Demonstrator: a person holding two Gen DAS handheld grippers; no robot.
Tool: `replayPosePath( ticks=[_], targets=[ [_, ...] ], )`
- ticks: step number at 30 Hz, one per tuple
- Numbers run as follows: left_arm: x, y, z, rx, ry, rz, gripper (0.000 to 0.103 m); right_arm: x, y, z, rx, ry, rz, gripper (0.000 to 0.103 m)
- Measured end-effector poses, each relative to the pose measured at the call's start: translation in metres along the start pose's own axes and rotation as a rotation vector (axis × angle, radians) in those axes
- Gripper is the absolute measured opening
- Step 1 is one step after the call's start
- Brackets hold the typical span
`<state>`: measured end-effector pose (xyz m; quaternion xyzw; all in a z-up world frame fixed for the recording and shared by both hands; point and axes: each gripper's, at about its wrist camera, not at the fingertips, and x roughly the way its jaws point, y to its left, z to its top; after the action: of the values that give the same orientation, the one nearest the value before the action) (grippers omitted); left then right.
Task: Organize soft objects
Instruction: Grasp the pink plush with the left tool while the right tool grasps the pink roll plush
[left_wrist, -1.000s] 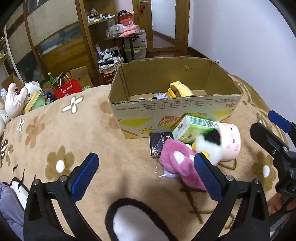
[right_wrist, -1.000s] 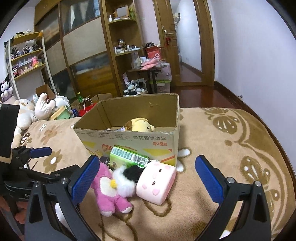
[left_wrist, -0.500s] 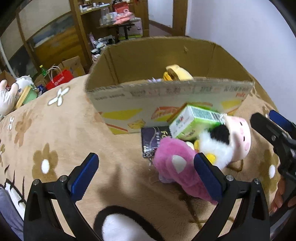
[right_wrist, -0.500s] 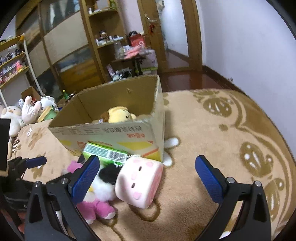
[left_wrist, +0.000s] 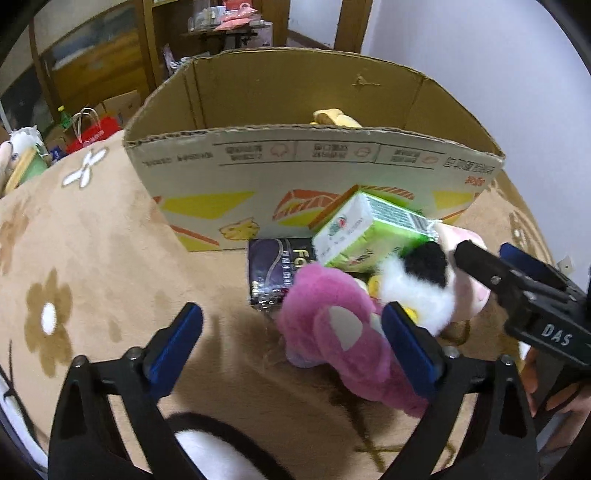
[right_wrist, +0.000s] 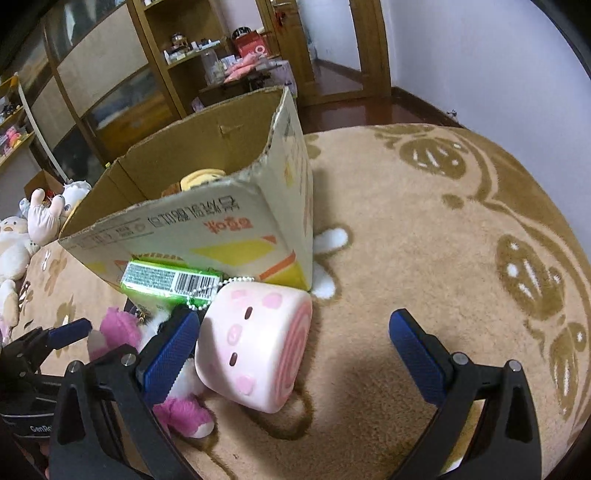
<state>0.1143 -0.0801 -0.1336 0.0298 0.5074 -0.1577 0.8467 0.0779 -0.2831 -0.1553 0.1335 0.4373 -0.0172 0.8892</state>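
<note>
1. Pink plush toy (left_wrist: 332, 332): lies on its side on the rug, before the box.
2. Black-and-white fluffy toy (left_wrist: 417, 284): touches the pink plush.
3. Pink roll-shaped cushion (right_wrist: 255, 347): face printed, ball chain attached, lying tilted at the box corner.

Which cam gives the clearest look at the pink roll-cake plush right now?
Right wrist view. The pink roll-cake plush lies whole and unobstructed between the open right gripper's fingers, face and swirl end both visible. In the left wrist view only slivers of it show, behind the black-and-white plush and the right gripper.
</note>
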Motion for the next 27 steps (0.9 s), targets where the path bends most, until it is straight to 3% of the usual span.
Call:
replayPosePath(
  ticks=[4, 8, 12, 15, 27],
  targets=[
    [-0.001, -0.009, -0.001, 0.041, -0.005, -0.03, 0.073, 0.006, 0.001, -0.002, 0.001, 0.029, 0.024, 0.096],
    [0.001, -0.014, -0.001, 0.057, 0.007, -0.081, 0.053, 0.008, 0.005, -0.004, -0.004, 0.056, 0.064, 0.075],
    [0.0, -0.016, -0.001, 0.063, 0.01, -0.08, 0.05, 0.01, 0.011, -0.006, -0.025, 0.076, 0.099, 0.052],
    [-0.002, -0.019, 0.0, 0.056, 0.013, -0.081, 0.049, 0.008, 0.016, -0.008, -0.051, 0.074, 0.093, 0.045],
    [-0.015, -0.01, -0.011, 0.054, 0.025, -0.083, 0.048, -0.006, 0.014, -0.014, -0.051, 0.05, 0.082, 0.04]
  ],
)
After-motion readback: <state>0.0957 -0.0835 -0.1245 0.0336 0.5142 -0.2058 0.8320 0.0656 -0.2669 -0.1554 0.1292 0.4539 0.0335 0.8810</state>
